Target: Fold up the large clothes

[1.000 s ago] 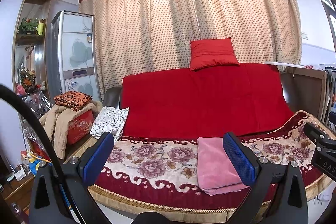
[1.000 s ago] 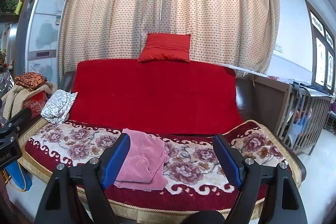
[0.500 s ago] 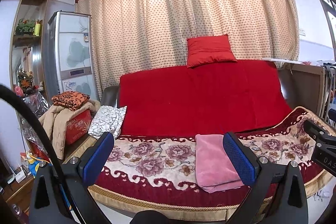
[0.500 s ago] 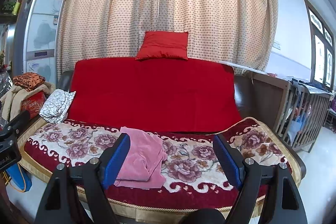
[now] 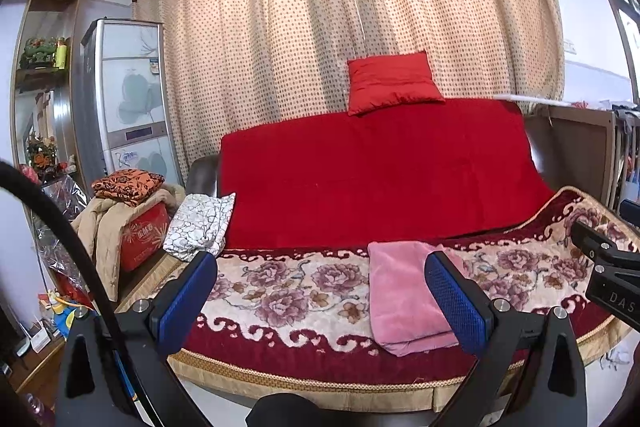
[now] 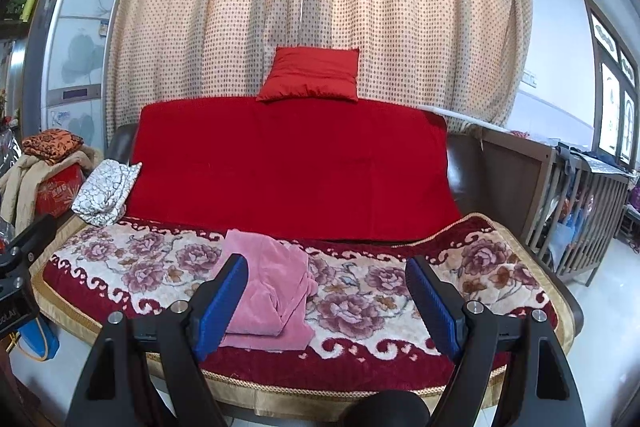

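You are standing back from the sofa with both tools raised and nothing in either. Your left gripper [image 5: 320,299] has its blue-padded jaws spread wide and empty, and your right gripper [image 6: 332,303] is the same, released, with only air between the pads. The task's thing, a soft pink velvety garment [image 6: 268,291], lies on the floral cream-and-maroon seat blanket [image 6: 360,307], near the front edge and roughly mid-seat, well short of either tool. It already looks folded into a compact rectangle, so you are probably either at the close of one fold or about to decide on another. If more folding is wanted, bring both grippers down to the near edge and pinch one corner each, taking a single layer rather than the whole stack.

From the left wrist view the garment's right side is hidden behind the right-hand pad, and from the right wrist view its lower left corner is covered by the left-hand pad. You cannot tell how many layers it has, nor whether the rumpled right flank is a sleeve or a loose fold. The white crackle-patterned cloth [image 5: 200,227] at the sofa's left end may be another garment; that is unclear.
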A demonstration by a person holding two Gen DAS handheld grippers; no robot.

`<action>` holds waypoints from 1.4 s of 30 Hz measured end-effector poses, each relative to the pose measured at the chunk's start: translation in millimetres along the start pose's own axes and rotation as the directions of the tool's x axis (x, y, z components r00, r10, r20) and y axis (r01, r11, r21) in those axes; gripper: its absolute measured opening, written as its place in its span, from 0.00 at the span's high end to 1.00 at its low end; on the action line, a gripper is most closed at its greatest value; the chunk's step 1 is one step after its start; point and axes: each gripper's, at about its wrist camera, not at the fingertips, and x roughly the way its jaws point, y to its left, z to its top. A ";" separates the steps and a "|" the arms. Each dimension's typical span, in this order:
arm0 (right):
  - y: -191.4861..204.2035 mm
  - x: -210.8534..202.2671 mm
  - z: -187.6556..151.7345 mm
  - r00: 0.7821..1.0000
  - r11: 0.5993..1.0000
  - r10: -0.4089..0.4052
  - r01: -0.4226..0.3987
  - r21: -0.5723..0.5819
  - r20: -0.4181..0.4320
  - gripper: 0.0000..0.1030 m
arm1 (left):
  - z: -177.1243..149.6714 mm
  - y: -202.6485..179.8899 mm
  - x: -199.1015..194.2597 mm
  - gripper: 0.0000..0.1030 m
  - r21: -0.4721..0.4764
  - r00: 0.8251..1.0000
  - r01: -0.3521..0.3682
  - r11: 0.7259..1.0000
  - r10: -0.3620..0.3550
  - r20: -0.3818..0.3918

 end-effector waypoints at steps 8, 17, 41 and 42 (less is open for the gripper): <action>5.6 24.9 -14.9 0.997 1.000 0.009 -0.010 -0.008 -0.073 0.19 | -18.2 -8.9 22.5 0.00 0.035 0.997 0.001 0.999 0.002 -0.074; 14.5 46.2 -27.1 0.990 0.999 0.028 -0.033 -0.028 -0.140 0.19 | -27.2 -15.9 36.9 0.00 0.051 0.991 0.013 0.999 -0.006 -0.130; 12.8 69.4 -43.8 0.975 0.999 0.022 -0.028 -0.022 -0.220 0.19 | -41.5 -28.1 59.7 0.00 0.082 0.973 0.038 0.996 -0.019 -0.230; 13.0 69.0 -43.9 0.975 0.999 0.022 -0.027 -0.021 -0.220 0.19 | -41.8 -27.8 60.0 0.00 0.081 0.973 0.036 0.996 -0.017 -0.230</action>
